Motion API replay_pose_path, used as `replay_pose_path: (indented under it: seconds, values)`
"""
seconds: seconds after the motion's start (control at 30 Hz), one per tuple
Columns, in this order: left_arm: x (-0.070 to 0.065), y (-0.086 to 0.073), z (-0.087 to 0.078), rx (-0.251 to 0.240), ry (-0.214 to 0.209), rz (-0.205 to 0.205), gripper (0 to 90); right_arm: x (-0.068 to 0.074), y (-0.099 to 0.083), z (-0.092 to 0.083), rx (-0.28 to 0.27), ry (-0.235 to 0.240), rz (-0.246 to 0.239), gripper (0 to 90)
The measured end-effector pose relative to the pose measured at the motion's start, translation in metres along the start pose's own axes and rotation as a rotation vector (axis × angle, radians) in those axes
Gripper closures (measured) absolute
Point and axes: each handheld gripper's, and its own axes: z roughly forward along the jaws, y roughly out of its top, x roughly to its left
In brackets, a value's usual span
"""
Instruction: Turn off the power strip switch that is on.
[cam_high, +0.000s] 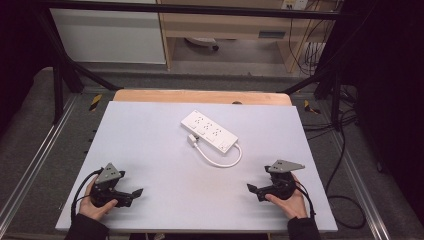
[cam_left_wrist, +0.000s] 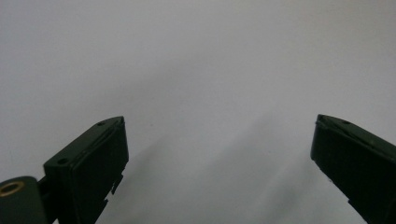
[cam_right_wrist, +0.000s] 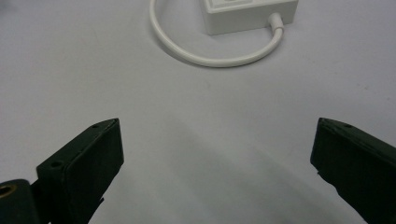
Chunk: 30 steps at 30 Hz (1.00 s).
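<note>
Right tool (cam_right_wrist: 219, 140) gaping, power strip (cam_right_wrist: 250, 11) beyond, apart

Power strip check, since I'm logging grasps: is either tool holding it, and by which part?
Nothing is held. The left tool and the right tool are both open over bare table, apart from the power strip.

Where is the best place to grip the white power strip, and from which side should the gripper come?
Probably grip the power strip across its narrow width, near the middle, coming down from above. It lies flat on the table, so its long side faces are free for the jaws. Avoid the end where the looped cord exits. The open right gripper looks nearer.
</note>
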Motion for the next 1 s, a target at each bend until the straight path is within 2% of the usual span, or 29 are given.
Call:
replay_pose_path:
  seconds: [1.0]
  values:
    - [0.001, 0.0, -0.001, -0.006, 0.002, -0.007, 3.9, 0.011, 0.026, 0.011, -0.016, -0.004, -0.023, 6.1]
